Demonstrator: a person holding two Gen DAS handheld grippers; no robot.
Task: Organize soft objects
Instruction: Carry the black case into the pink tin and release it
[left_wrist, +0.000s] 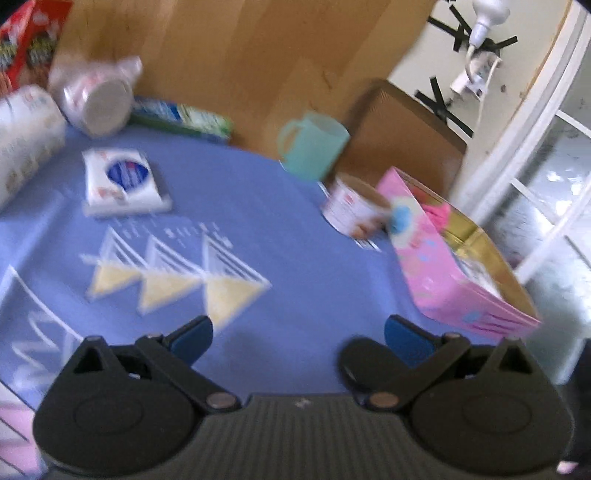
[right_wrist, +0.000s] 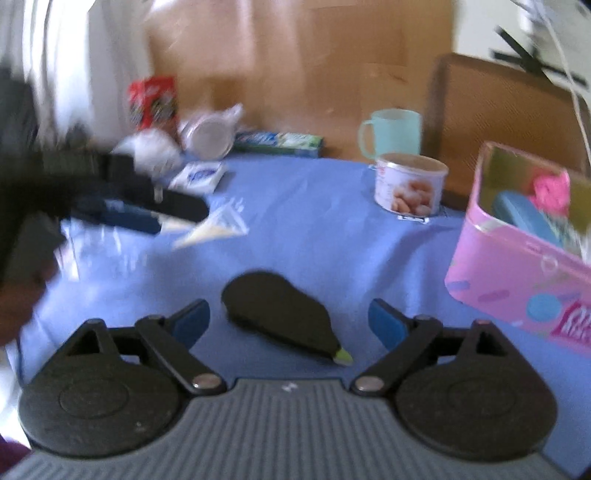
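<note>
With both the left gripper and right gripper released and empty, advance the right gripper over the black pouch lying between its fingers at 12 o'clock, clench mid-body, then carry it toward the pink box at 2 o'clock.

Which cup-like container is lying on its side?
The clear plastic-wrapped tub at the back left, its round base facing the camera. The teal mug and the printed cup stand upright.
</note>
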